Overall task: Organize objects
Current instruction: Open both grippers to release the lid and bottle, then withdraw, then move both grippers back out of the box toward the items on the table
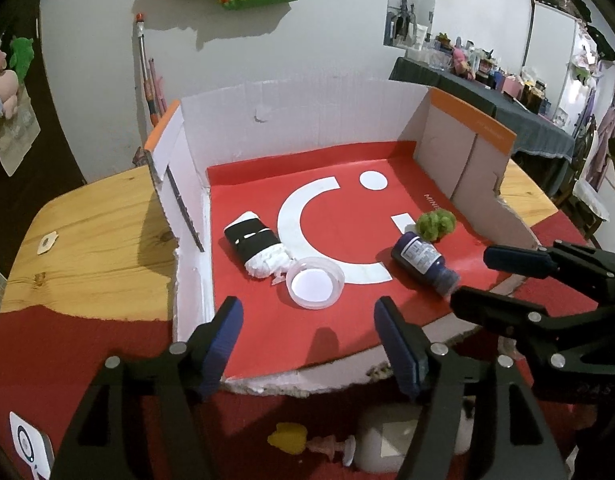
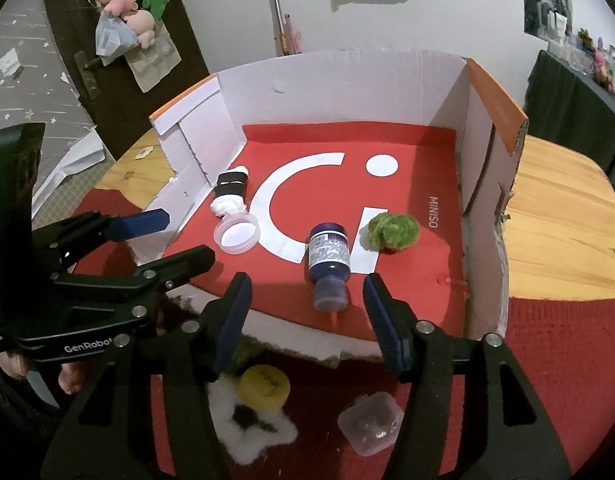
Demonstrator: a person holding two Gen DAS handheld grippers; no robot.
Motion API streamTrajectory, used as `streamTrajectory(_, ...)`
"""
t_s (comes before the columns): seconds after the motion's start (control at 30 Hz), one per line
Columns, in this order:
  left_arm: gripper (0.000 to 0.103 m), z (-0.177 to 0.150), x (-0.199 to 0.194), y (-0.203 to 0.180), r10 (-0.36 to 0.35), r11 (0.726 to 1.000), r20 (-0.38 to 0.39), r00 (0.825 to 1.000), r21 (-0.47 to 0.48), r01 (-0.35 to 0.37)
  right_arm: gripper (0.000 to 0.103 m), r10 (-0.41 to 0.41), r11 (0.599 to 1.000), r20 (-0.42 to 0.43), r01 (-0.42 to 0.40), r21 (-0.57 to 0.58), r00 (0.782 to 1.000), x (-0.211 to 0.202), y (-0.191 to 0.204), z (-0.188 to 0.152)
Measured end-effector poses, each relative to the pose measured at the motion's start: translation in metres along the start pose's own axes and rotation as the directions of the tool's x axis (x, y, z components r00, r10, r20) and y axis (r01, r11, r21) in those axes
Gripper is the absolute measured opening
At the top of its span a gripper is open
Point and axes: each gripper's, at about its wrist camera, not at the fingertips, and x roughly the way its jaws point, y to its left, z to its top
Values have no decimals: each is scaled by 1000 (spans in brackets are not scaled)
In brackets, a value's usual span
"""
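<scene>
A purple bottle [image 2: 329, 255] is laid on its side on the red floor of the open cardboard box [image 2: 487, 152], near the front edge, its orange nozzle pointed toward the cut-down near wall, so it seems already sorted inside. Just right of it a green fuzzy ball [image 2: 393, 230] is set, and to the left a clear round lid [image 2: 237, 235] is placed beside a black-and-white roll [image 2: 229, 192]. The right gripper [image 2: 305, 312] is held wide apart with nothing grasped, hovering by the bottle's nozzle. The left gripper [image 1: 307, 340] is likewise spread and empty, near the lid. Outside, on the red cloth, a yellow cap [image 2: 263, 386], cotton wad [image 2: 251, 436] and small clear container [image 2: 371, 422] are left, probably awaiting collection.
</scene>
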Motion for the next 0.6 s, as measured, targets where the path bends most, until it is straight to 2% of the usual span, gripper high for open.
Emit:
streamTrajectory(0.13,75,-4,-6,0,4,1000,8,1000,-2,-4,63,0,1000,8,0,-5,1000,-8,4,-4)
streamTrajectory(0.2,75,-6,-9,0,7,1000,10,1000,-3,-7,68,-2,1000,12,2,-8,1000,-11,6,-6)
streamTrajectory(0.6,78,-21,-23,0,11,1000,19,1000,-7,-11,82,-24,999,41,25,-23,999,-32,15,-19)
